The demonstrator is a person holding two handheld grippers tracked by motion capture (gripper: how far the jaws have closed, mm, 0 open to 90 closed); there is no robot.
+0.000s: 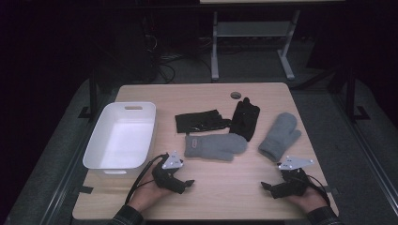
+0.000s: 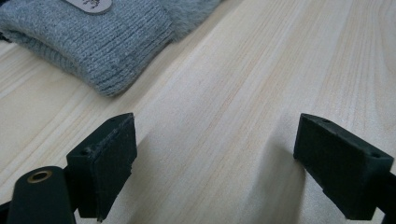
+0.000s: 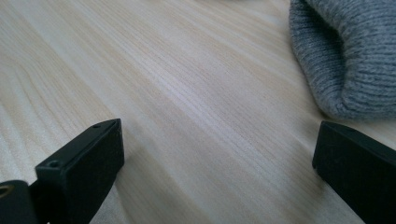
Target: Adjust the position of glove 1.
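Grippers, left gripper (image 1: 184, 183) and right gripper (image 1: 268, 187), wide open, empty, resting at tabletop (image 1: 225, 187) near edge; mittens (image 1: 213, 146) ahead, likely awaiting start.

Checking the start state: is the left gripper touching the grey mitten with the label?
Apart. In the left gripper view, the left gripper has its jaws spread over bare wood, with the labelled grey mitten lying well beyond them.

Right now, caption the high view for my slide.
Both grippers, left gripper and right gripper, rest open before four gloves beside a white bin.
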